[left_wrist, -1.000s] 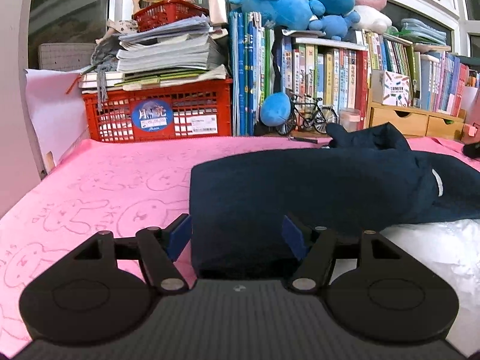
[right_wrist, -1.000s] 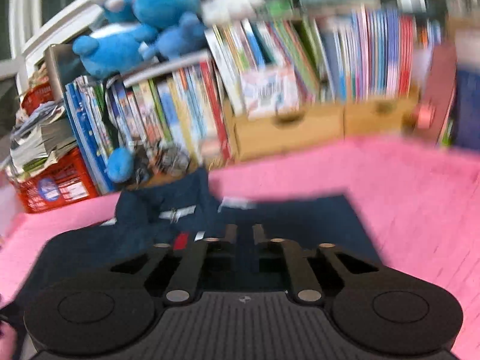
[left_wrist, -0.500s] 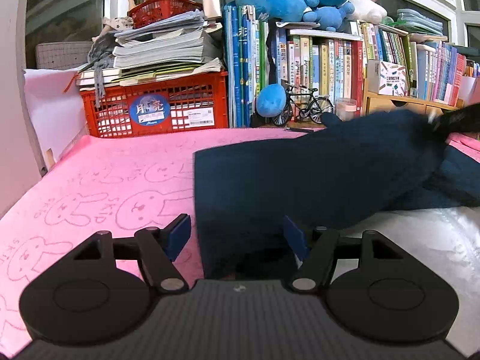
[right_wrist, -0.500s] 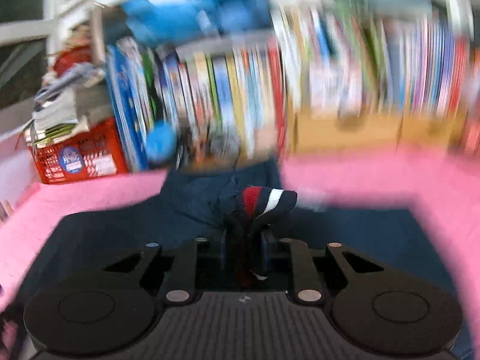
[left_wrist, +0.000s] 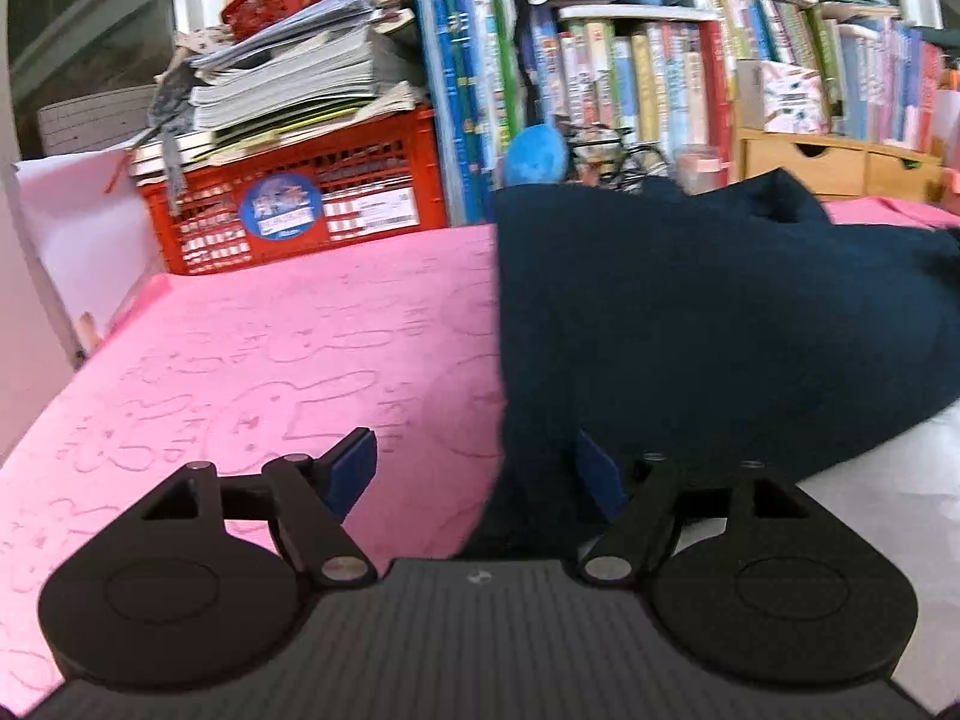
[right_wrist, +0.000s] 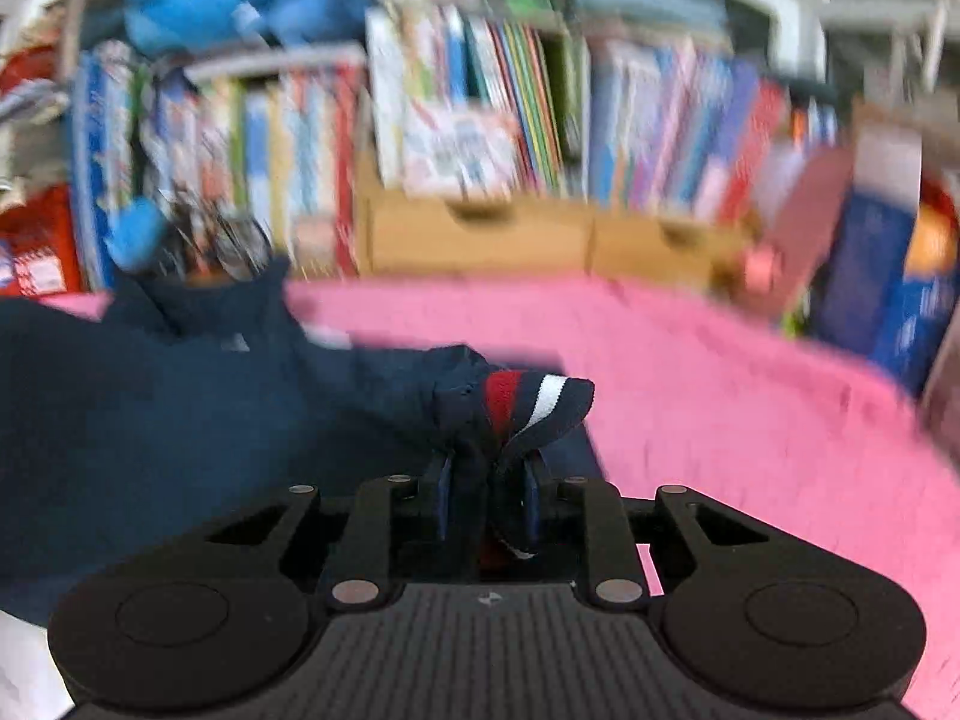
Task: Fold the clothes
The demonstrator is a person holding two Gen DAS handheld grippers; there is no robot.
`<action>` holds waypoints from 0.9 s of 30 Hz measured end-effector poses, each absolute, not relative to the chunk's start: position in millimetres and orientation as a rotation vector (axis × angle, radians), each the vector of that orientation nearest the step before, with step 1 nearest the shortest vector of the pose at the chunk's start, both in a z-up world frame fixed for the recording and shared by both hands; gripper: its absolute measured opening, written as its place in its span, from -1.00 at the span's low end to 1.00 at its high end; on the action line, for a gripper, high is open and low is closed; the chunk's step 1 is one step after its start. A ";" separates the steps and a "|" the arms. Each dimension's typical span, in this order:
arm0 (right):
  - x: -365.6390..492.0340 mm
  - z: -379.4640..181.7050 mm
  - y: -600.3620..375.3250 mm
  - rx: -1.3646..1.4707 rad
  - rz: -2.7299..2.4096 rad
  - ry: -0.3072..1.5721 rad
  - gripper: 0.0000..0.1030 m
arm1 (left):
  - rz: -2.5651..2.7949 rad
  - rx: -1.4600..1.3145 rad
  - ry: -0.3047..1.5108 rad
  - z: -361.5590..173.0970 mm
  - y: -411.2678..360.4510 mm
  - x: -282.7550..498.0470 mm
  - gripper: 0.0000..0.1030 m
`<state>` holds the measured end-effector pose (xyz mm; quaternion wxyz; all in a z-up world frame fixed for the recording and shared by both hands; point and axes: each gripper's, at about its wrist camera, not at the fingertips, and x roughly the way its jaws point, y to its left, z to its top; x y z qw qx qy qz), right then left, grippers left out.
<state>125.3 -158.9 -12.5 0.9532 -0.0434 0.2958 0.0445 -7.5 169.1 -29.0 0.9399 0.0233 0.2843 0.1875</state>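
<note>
Left wrist view first: the left gripper (left_wrist: 474,471) has its jaws wide apart and opening further. The near edge of the navy garment (left_wrist: 690,324) droops between them, up against the right-hand pad, but the pads don't look like they're pinching it. The garment sits on the pink bunny-print blanket (left_wrist: 270,360), piled up and doubled over on the right side, with a straight folded edge running down the middle of the picture. A red crate (left_wrist: 300,216) and a row of books (left_wrist: 600,90) stand behind. Compared with a second ago, the cloth bulks up much higher and closer to the camera, and the jaws stand a bit wider.

Right wrist view: pretty blurry. The right gripper (right_wrist: 486,501) has its jaws close together with the sleeve cuff (right_wrist: 528,399), the one with red and white stripes, bunched between the pads. They're easing open, yet the cuff still looks clamped. The sleeve is pulled over the garment's body. A second ago these jaws held nothing and the garment lay flatter in front of them.

My guess is we're mid-fold: one sleeve is being brought across, and the laying down, smoothing and final folds all remain.
</note>
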 end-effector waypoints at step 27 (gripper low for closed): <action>87.8 -19.4 -123.8 -0.180 0.352 0.588 0.11 | 0.257 0.203 0.633 -39.4 153.9 41.5 0.57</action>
